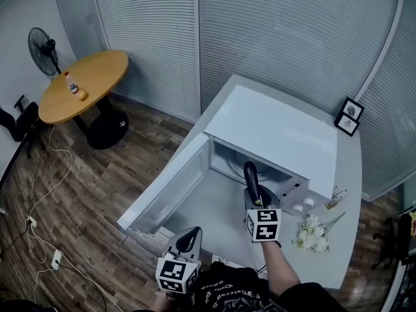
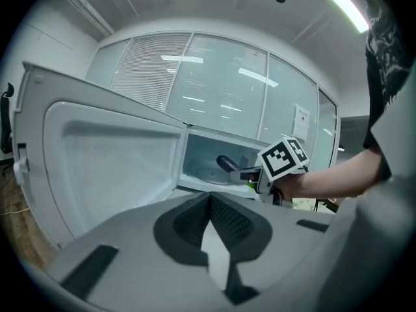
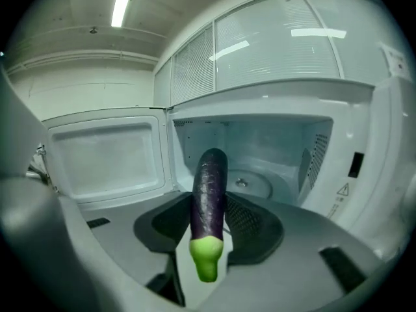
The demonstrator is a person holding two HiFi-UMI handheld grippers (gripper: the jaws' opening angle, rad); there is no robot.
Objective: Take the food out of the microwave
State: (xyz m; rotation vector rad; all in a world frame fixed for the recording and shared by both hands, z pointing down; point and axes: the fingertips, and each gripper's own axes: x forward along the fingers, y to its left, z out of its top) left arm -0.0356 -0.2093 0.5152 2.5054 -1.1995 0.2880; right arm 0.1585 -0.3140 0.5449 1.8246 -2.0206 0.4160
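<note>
1. Head view: a white microwave stands on a pale counter with its door swung wide to the left. The right gripper is at the microwave's open mouth and pinches a dark purple eggplant, whose far end points into the cavity. The left gripper hangs below the door's lower edge, nearer the person than the microwave. White flowers lie just right of the microwave's front, and a small picture frame stands behind its right end. A round wooden table and a fan are well off to the microwave's left.

2. Left gripper view: the left gripper's jaws are pressed together at the tips with nothing between them. Beyond them the open door fills the left. The eggplant shows in the cavity opening, held there by the right gripper.

3. Right gripper view: the dark pads clamp the eggplant from both sides. Its green stem end faces the camera and its rounded purple tip points at the cavity, just in front of the turntable.
</note>
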